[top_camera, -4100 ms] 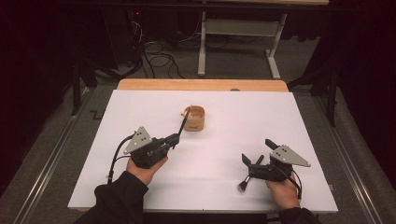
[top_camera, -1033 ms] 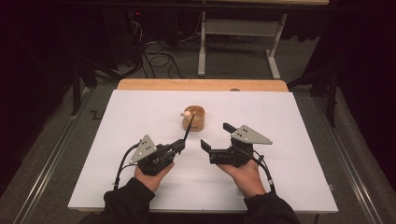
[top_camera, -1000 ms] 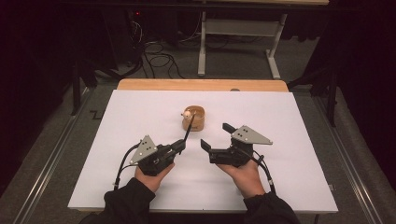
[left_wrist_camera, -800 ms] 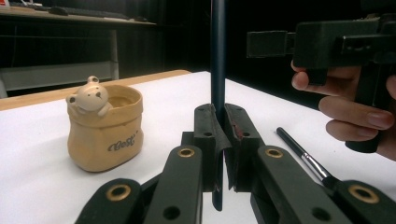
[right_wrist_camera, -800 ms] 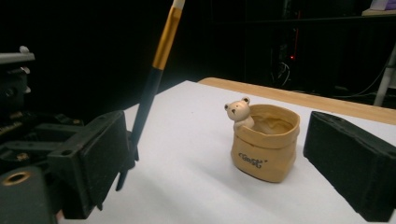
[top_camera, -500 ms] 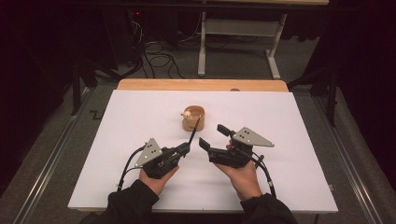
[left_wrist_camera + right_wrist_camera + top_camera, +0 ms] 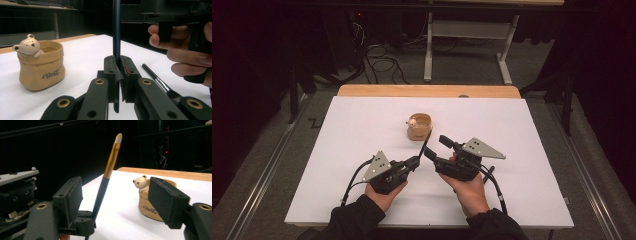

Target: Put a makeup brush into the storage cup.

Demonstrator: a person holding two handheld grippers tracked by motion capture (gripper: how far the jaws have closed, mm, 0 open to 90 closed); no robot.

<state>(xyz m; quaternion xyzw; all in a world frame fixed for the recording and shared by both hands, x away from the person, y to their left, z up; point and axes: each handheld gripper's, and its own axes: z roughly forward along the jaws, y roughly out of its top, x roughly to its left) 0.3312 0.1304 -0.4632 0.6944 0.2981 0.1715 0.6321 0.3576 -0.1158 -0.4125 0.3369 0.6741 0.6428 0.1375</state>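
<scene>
- Two grippers over the white table (image 7: 337, 150) in the high view: left gripper (image 7: 418, 161) pinching the lower end of a dark brush (image 7: 425, 143), which slants up toward the tan bear pot (image 7: 419, 127); right gripper (image 7: 435, 148) just beside the brush, jaws spread with the handle between them, having just been closing.
- Seen along the left gripper (image 7: 119, 72) in the left gripper view: pads pressed tight on the brush handle (image 7: 116, 30), which rises straight up between them. Bear pot (image 7: 41, 66) to the left, apart. Second brush (image 7: 160, 83) lying flat on the table at right, below the other hand (image 7: 190, 53).
- Seen along the right gripper (image 7: 120, 197) in the right gripper view: fingers (image 7: 71, 195) apart, not touching the brush (image 7: 106, 175), which stands tilted nearer the left one, gold ferrule and pale tip above. Bear pot (image 7: 146, 202) behind the right finger.
</scene>
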